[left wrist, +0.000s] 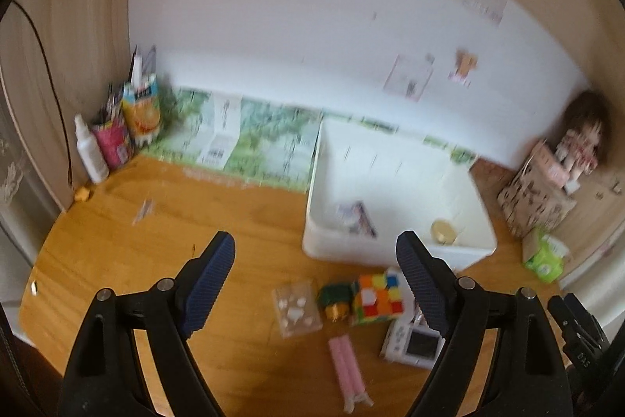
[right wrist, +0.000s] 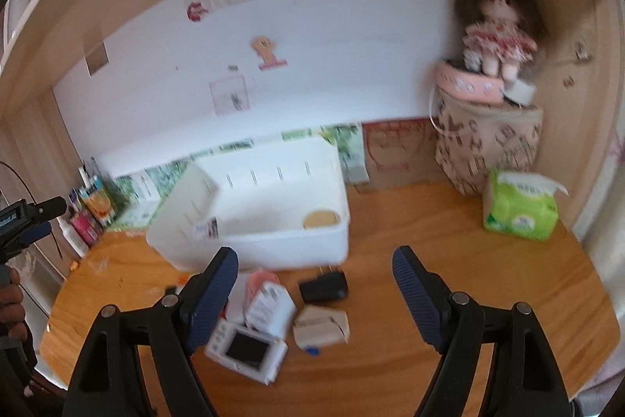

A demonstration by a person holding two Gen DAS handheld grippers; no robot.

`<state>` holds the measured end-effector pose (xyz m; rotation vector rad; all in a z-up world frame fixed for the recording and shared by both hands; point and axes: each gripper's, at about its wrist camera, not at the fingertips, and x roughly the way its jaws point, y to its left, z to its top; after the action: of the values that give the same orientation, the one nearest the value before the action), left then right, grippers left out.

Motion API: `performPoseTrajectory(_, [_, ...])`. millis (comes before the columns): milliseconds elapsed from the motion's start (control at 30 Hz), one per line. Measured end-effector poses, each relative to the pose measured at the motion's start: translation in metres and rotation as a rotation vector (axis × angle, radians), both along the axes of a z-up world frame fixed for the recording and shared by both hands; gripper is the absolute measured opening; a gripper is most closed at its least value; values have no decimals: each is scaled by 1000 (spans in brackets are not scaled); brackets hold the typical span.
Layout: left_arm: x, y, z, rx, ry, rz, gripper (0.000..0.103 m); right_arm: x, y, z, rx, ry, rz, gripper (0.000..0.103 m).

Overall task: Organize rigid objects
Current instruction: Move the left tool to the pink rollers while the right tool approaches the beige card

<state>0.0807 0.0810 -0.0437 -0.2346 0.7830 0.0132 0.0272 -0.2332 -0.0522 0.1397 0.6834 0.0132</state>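
Our left gripper [left wrist: 316,280] and right gripper [right wrist: 314,284] both hang wide and empty over the loose clutter on the wooden desk [left wrist: 156,241]: a multicoloured puzzle cube [left wrist: 378,296], a black plug adapter [right wrist: 324,286]. We judge we are between picks; next, one claw must drop over a piece and carry it to the white plastic bin [right wrist: 273,249] just behind.

Smooth white plastic bin [right wrist: 273,221] on glossy wooden desk [right wrist: 429,299]; ribbed blue gripper pads [right wrist: 213,299].

We see from two wrist cameras, each looking forward and down over the counter [left wrist: 156,241] from near. Both views share the white bin [left wrist: 394,206] [right wrist: 273,206] and the doll [left wrist: 582,139] [right wrist: 496,26] corner.
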Motion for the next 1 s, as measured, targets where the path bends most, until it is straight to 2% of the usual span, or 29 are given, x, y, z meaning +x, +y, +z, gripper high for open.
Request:
performPoseTrajectory(233, [2,-5,-38,-49,190,-2,87,-22,-12,-32,18,103,-52,82])
performPoseTrajectory(467, [9,-11,-68,-81,362,31,87,-29,-10,-59,27,206,-54,82])
performPoseTrajectory(667, [13,-5,-105,-196,569,94,87,-22,-1,-74,9,284,-10,82])
performPoseTrajectory(1000, [18,-16,-136,-263,742,145,87,4,0,-96,-49,417,62,82])
